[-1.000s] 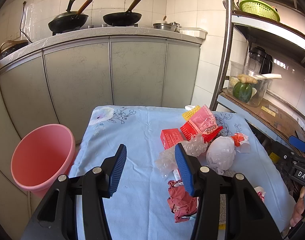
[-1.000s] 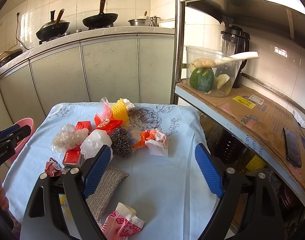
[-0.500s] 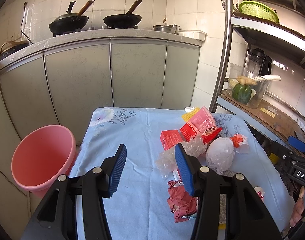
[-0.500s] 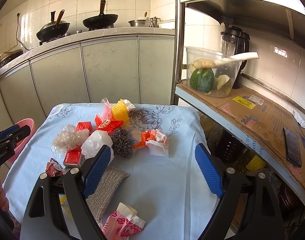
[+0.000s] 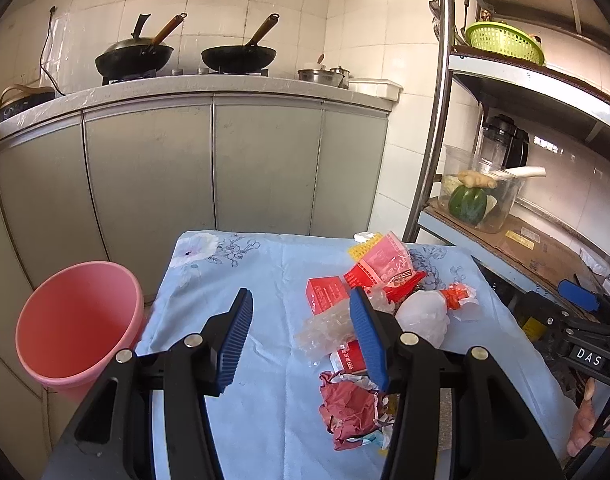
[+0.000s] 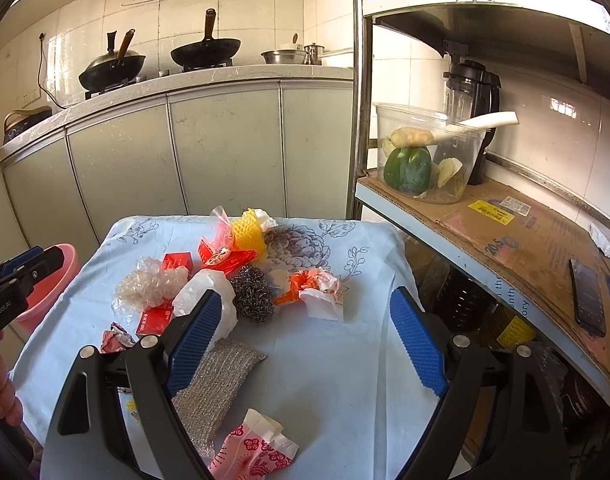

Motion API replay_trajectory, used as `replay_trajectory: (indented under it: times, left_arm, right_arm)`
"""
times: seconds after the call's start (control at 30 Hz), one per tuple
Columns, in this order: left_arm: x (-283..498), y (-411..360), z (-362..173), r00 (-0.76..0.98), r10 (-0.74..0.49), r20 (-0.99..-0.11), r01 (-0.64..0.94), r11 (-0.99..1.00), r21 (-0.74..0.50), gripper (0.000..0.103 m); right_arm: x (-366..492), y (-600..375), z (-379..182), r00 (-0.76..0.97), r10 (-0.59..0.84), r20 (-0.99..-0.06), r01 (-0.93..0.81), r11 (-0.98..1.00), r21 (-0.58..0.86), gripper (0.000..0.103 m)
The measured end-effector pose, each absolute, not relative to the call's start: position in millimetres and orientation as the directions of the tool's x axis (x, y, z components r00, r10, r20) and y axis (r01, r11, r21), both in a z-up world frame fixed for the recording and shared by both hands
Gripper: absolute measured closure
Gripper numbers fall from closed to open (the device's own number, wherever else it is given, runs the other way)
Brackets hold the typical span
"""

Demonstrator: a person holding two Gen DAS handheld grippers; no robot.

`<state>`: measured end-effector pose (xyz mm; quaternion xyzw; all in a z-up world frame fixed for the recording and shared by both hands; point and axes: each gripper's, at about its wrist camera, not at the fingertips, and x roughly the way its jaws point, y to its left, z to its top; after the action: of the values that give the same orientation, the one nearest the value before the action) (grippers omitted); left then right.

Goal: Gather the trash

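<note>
Right wrist: 2 red boxes, 1 steel scourer, 1 pink bucket.

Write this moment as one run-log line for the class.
phase: before first pick | left gripper: open, empty | right gripper: open, empty | trash: piled on table | pink bucket: beside table

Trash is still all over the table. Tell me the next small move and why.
Probably ease the open, empty left gripper forward and down onto the clear crumpled plastic just past its fingers; it sits on the pile's near-left edge, closest to the pink bucket.
</note>
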<state>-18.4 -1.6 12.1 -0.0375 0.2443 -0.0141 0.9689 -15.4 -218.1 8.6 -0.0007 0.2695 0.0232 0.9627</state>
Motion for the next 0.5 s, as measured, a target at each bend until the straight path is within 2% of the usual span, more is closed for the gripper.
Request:
replay_trajectory:
  times: [0.5]
  left_arm:
    - [-21.0,-2.1,12.7,0.886,-0.046,-0.461,0.012,0.997,-0.076,0.053]
  right_arm:
    - [-16.5,-218.4,9.7,0.854,0.045,-0.518,-0.045,0.999,0.012,0.016]
